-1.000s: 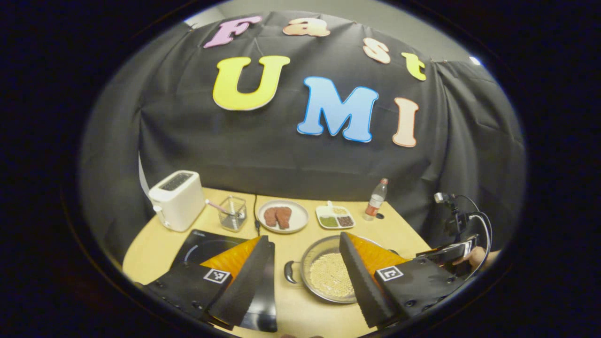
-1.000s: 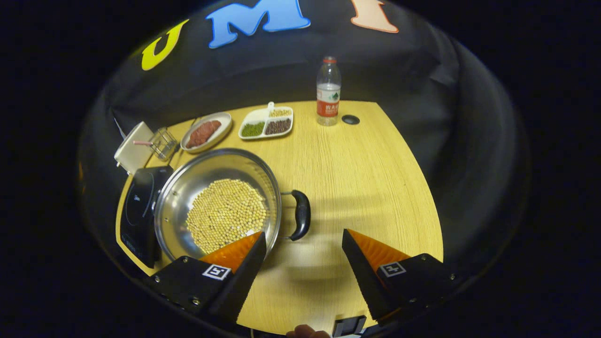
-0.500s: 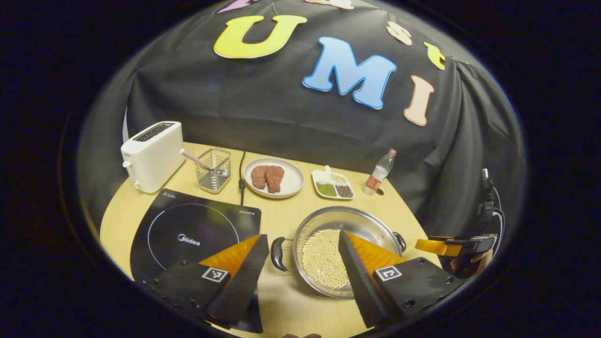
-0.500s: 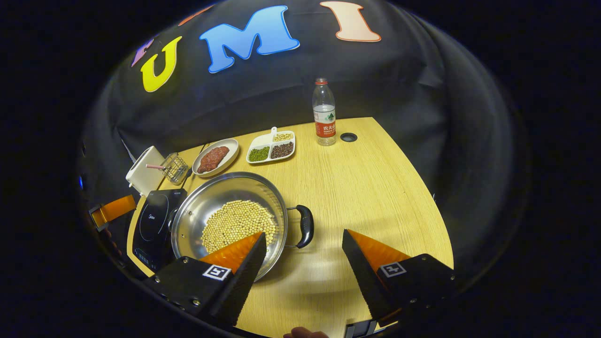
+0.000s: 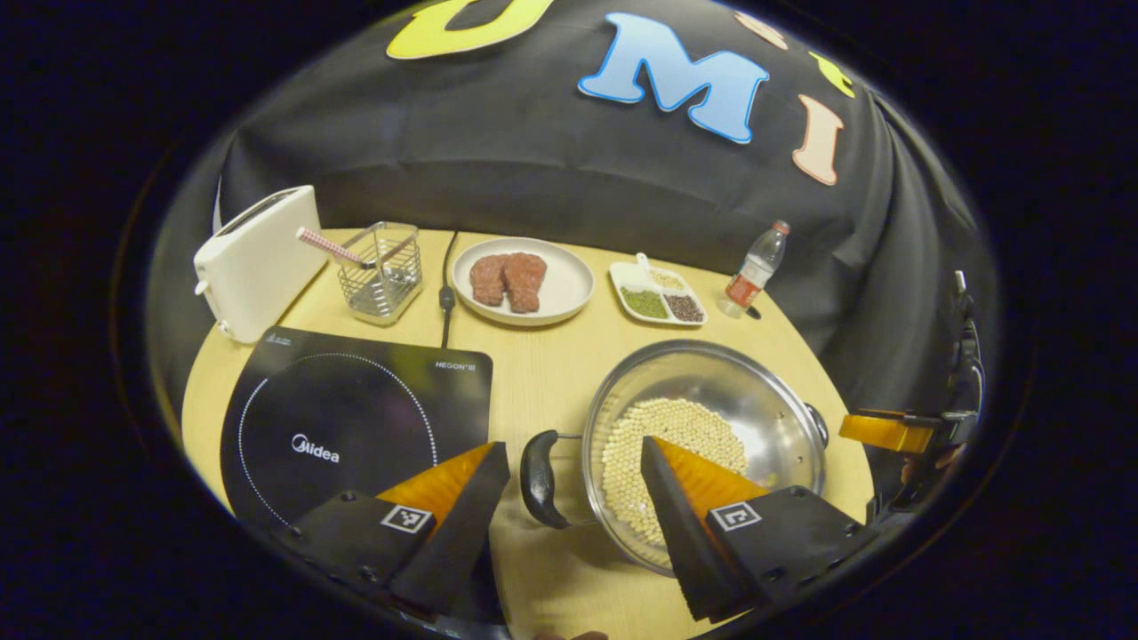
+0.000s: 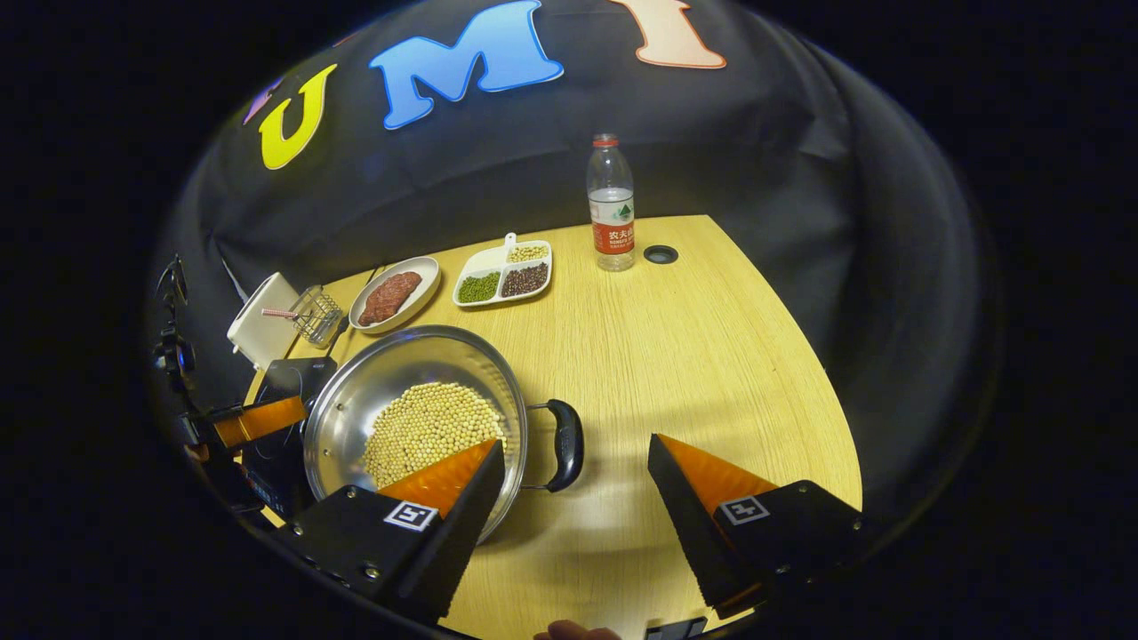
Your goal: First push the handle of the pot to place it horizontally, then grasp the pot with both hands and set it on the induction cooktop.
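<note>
A steel pot (image 5: 711,382) holding pale beans (image 5: 676,427) stands on the wooden table, right of the black induction cooktop (image 5: 356,409). Its two black handles point left and right. My left gripper (image 5: 571,446) is open, with the pot's left handle (image 5: 536,478) lying between its fingers, untouched. In the right gripper view the pot (image 6: 391,373) sits at the left and my right gripper (image 6: 575,443) is open around the right handle (image 6: 565,444), close to its left finger. Each view shows the other gripper at its edge: the right gripper (image 5: 889,433), the left gripper (image 6: 258,420). The cooktop (image 6: 283,384) is partly hidden behind the pot.
Along the back stand a white toaster (image 5: 253,262), a wire basket (image 5: 380,271), a plate of meat (image 5: 522,283), a divided dish of beans (image 5: 658,298) and a water bottle (image 6: 610,204). A cable runs to the cooktop. Bare table lies right of the pot.
My left gripper has come down and forward, so the pot's left handle now sits between its fingers. The right gripper shifted slightly around the right handle. The pot has not moved.
</note>
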